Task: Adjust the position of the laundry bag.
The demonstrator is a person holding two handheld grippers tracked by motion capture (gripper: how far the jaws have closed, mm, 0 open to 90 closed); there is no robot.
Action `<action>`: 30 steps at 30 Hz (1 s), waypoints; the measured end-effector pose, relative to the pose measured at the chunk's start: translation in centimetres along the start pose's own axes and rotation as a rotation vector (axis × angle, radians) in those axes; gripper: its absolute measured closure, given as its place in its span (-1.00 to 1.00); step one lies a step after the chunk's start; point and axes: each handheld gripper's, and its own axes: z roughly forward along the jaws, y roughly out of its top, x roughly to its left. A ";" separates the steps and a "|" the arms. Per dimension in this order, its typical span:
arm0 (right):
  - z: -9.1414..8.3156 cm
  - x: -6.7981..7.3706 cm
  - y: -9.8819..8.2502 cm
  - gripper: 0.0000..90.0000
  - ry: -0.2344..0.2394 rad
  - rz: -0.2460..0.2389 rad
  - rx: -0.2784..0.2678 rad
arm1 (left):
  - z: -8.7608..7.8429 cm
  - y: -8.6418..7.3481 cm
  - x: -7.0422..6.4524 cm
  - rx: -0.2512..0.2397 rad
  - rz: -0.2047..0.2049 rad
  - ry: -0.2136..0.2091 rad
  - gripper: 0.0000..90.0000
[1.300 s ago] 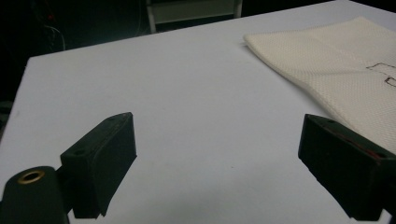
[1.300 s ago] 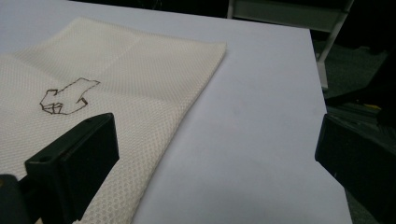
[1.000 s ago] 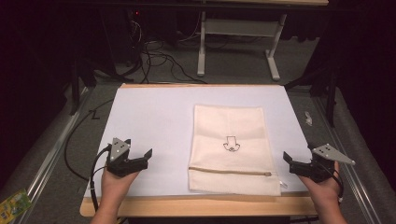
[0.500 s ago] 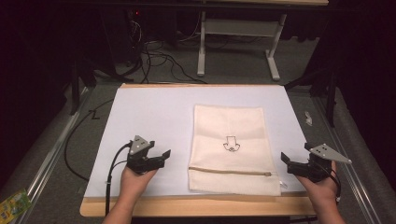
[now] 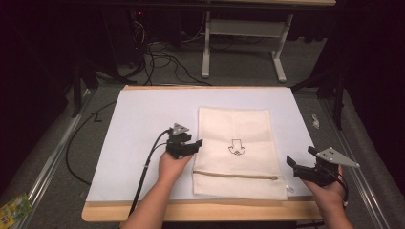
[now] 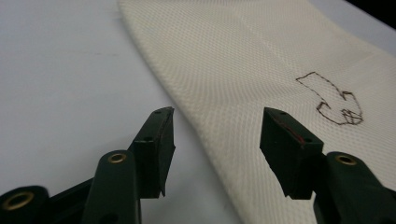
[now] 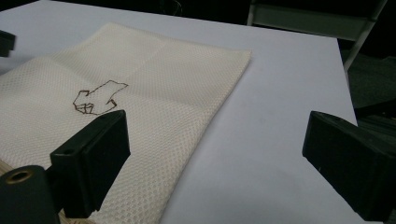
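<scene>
Cloth bag (image 5: 236, 150) lies flat mid-tabletop toward the near edge. Your left gripper (image 5: 188, 145) straddles its left edge, right gripper (image 5: 301, 167) beside it, both spread; closing risks bunching the mesh

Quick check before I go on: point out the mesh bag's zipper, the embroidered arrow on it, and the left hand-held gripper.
zipper (image 5: 236, 175), high view, middle of its line.
embroidered arrow (image 6: 332, 99), left gripper view, on the stitched outline.
left hand-held gripper (image 5: 197, 143), high view, between its open jaw tips.
</scene>
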 end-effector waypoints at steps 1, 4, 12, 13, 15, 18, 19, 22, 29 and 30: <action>0.1 0.1 -0.1 -0.83 0.004 0.002 0.007 | 0.8 0.2 -0.3 0.020 0.016 0.017 0.00; 0.0 0.1 -0.1 -0.73 0.018 0.000 0.002 | 2.6 0.2 -0.9 0.052 0.028 0.067 0.07; 0.1 0.6 -0.1 -0.67 0.041 -0.005 0.000 | 2.8 -0.1 -1.8 0.066 0.107 0.143 0.97; 0.1 0.6 -0.1 -0.67 0.041 -0.005 0.000 | 2.8 -0.1 -1.8 0.066 0.107 0.143 0.97; 0.1 0.7 -0.1 -0.66 0.045 -0.009 0.002 | 2.5 -0.1 -1.2 0.062 0.088 0.159 0.98; 0.1 0.8 -0.1 -0.58 0.069 0.000 0.005 | 1.4 -0.6 1.0 0.038 0.030 0.207 0.97; 0.1 0.8 -0.1 -0.56 0.075 -0.003 0.003 | 1.4 -0.6 1.0 0.038 0.030 0.207 0.97; 0.3 1.2 -0.1 -0.50 0.091 -0.005 0.004 | 0.7 -0.9 2.3 0.031 0.034 0.256 0.97; 0.2 2.6 0.1 -0.01 0.128 -0.040 -0.017 | -2.2 -1.6 3.0 -0.088 0.005 0.256 0.27; 0.2 2.8 0.1 0.09 0.141 -0.043 -0.019 | -4.2 -1.7 2.4 -0.117 0.048 0.248 0.22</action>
